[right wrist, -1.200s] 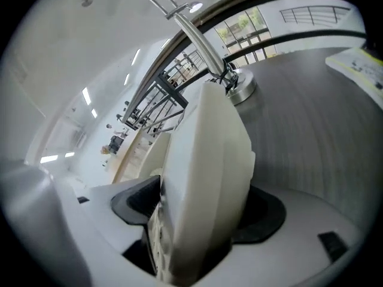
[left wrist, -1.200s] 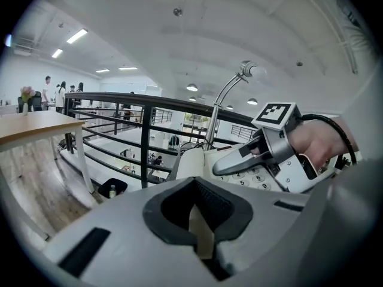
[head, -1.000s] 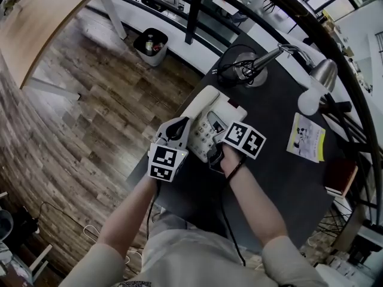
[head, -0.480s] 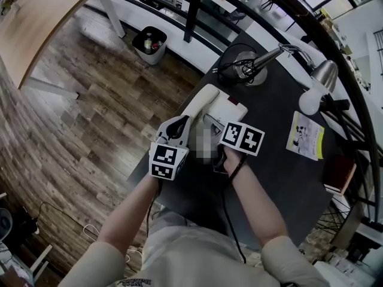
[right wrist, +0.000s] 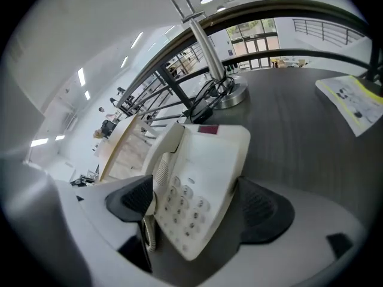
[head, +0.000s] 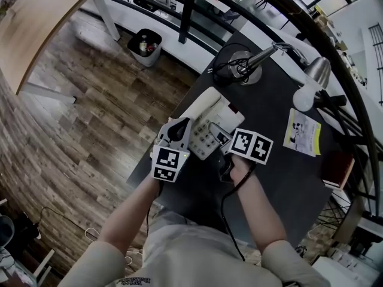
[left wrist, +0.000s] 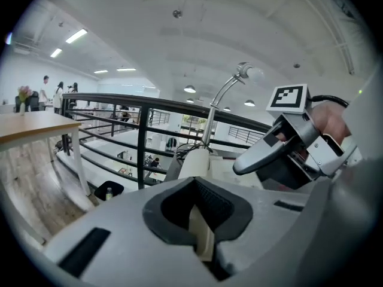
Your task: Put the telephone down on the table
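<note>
The cream push-button telephone (head: 206, 121) lay, seemingly flat, on the dark grey table (head: 281, 184) near its left edge. The right hand-held gripper (right wrist: 197, 207) was released, its jaws having just been opening and standing wide either side of the keypad end, while the left hand-held gripper (left wrist: 200, 220) was clenched on the telephone's cream edge. The left should let go only once the base sat flat, then both draw straight back without dragging it. No brand was legible on the telephone, and the print on the yellow-and-white paper leaflet (head: 303, 133) was too small to read.
</note>
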Action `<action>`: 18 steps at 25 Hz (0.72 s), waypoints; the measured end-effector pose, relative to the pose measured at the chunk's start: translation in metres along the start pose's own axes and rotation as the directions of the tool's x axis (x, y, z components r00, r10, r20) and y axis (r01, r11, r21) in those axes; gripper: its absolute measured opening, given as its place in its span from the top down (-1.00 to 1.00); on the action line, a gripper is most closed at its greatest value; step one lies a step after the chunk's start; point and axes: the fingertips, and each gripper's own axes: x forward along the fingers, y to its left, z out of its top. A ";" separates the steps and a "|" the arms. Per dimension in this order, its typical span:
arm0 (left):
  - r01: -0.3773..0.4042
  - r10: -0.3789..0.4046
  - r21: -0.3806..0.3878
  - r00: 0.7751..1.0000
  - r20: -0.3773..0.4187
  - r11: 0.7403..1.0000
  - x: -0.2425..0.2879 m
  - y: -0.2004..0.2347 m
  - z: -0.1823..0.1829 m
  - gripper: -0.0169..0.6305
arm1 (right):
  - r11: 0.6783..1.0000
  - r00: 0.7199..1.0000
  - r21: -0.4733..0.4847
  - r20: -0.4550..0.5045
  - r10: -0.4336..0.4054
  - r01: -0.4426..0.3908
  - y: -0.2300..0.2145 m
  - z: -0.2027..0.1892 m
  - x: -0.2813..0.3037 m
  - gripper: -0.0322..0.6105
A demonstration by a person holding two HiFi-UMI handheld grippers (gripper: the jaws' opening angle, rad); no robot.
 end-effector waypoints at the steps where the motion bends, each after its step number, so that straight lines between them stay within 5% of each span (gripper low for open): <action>1: 0.008 -0.008 0.030 1.000 -0.004 1.000 0.000 -0.007 -0.002 0.94 | 1.000 1.000 0.009 0.001 -0.012 0.012 -0.006 -0.003 -0.004 -0.39; 4: -0.011 0.012 0.052 1.000 -0.018 0.999 -0.001 -0.014 -0.012 0.94 | 0.999 0.999 0.025 0.004 -0.043 0.043 -0.025 -0.014 -0.012 -0.39; 8: -0.027 0.026 -0.032 0.999 -0.021 0.999 -0.008 -0.004 -0.014 0.94 | 0.999 0.999 0.043 0.044 -0.030 0.028 -0.035 -0.019 -0.021 -0.39; 18: -0.012 0.011 -0.019 0.999 -0.034 1.000 -0.023 -0.012 -0.011 0.94 | 0.997 0.989 -0.058 0.136 0.055 -0.048 -0.028 -0.015 -0.043 -0.38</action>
